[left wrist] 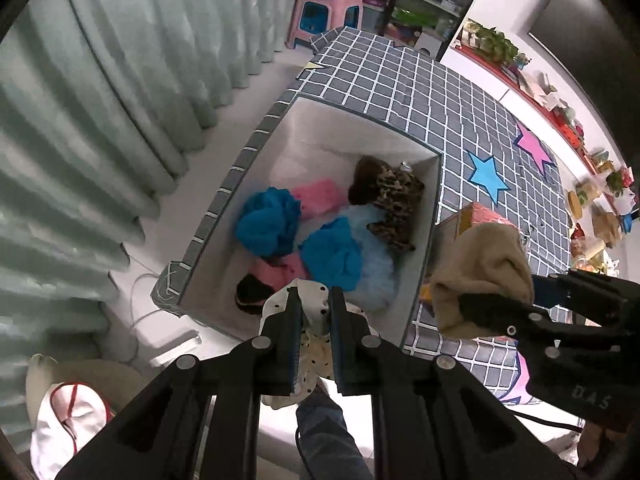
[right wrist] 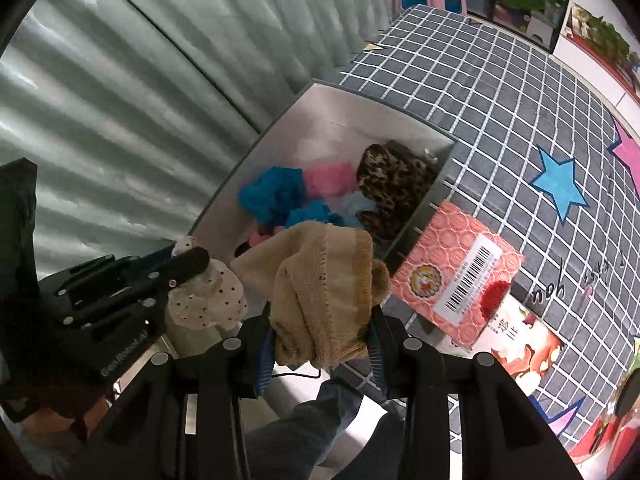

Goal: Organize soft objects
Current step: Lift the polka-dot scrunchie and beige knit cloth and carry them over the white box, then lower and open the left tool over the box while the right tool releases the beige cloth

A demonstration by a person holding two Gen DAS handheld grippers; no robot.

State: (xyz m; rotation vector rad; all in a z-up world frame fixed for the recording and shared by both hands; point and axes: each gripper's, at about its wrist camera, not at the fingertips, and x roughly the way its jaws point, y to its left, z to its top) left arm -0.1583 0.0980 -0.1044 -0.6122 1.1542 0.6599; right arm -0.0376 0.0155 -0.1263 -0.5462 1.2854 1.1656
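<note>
A white-lined storage box (left wrist: 424, 216) (right wrist: 256, 148) stands at the table's corner. It holds blue cloths (left wrist: 266, 222) (right wrist: 272, 194), a pink cloth (left wrist: 320, 196), a leopard-print cloth (left wrist: 396, 204) (right wrist: 396, 188) and a pale blue one (left wrist: 372, 240). My left gripper (left wrist: 314, 300) (right wrist: 192, 260) is shut on a white dotted cloth (left wrist: 312, 344) (right wrist: 208, 300) above the box's near edge. My right gripper (right wrist: 324, 340) (left wrist: 476, 308) is shut on a tan towel (right wrist: 324, 288) (left wrist: 484, 272), just right of the box.
The table has a grey grid cover (left wrist: 460, 112) (right wrist: 500, 92) with blue and pink stars. A pink snack packet (right wrist: 456, 276) lies right of the box. Curtains (left wrist: 80, 120) hang left. A pink stool (left wrist: 324, 16) stands behind. A shelf of small items (left wrist: 580, 168) runs along the right.
</note>
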